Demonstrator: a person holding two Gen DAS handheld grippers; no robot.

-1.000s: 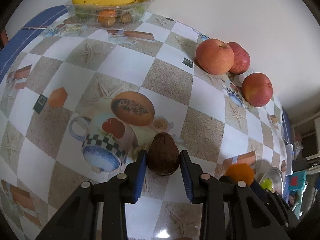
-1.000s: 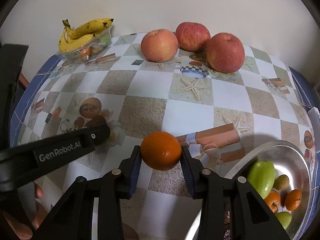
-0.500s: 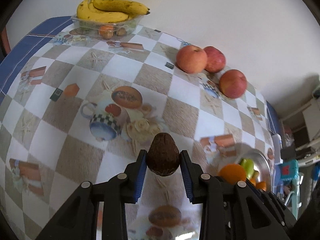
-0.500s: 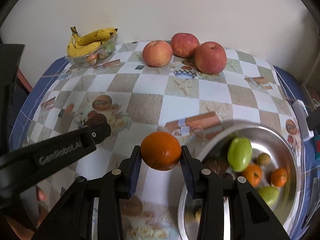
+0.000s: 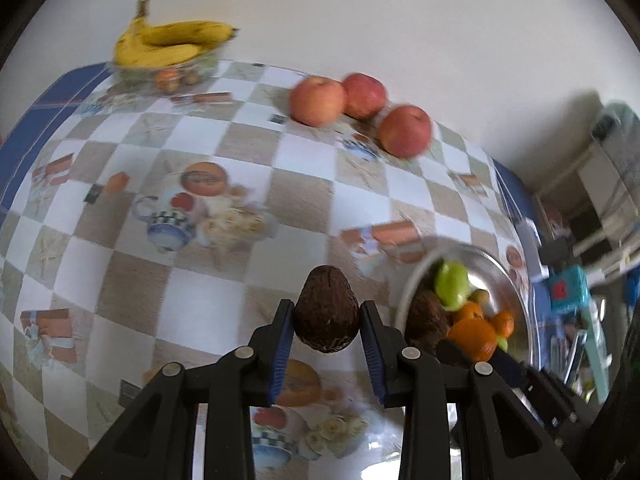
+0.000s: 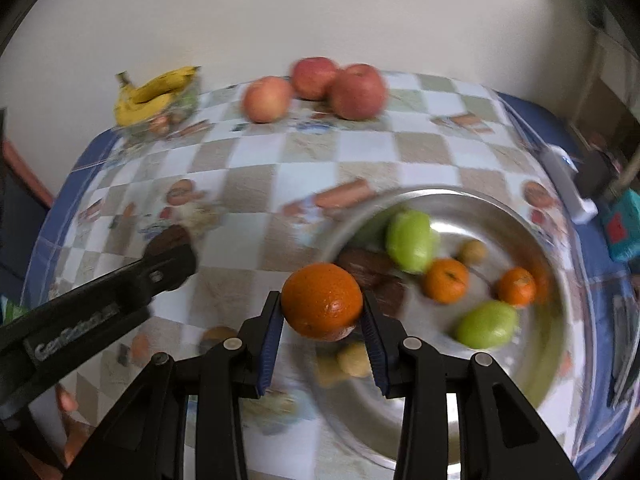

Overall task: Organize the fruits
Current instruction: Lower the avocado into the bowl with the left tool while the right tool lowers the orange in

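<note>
Yellow bananas (image 6: 154, 94) sit far left in a clear tray, with three red apples (image 6: 356, 90) along the far edge of the checked tablecloth (image 6: 256, 184). We hold a brown avocado (image 5: 326, 312) clamped in our left gripper (image 5: 326, 330) above the cloth. To the right, our right gripper (image 6: 322, 330) pinches an orange (image 6: 322, 300) over the near-left rim of the steel bowl (image 6: 560, 320) of fruit.

Checkered tablecloth (image 5: 248, 152) w/ printed pics, blue border; teal box (image 6: 622, 232) at 3 o'clock; white wall (image 6: 320, 12) at 12.
</note>
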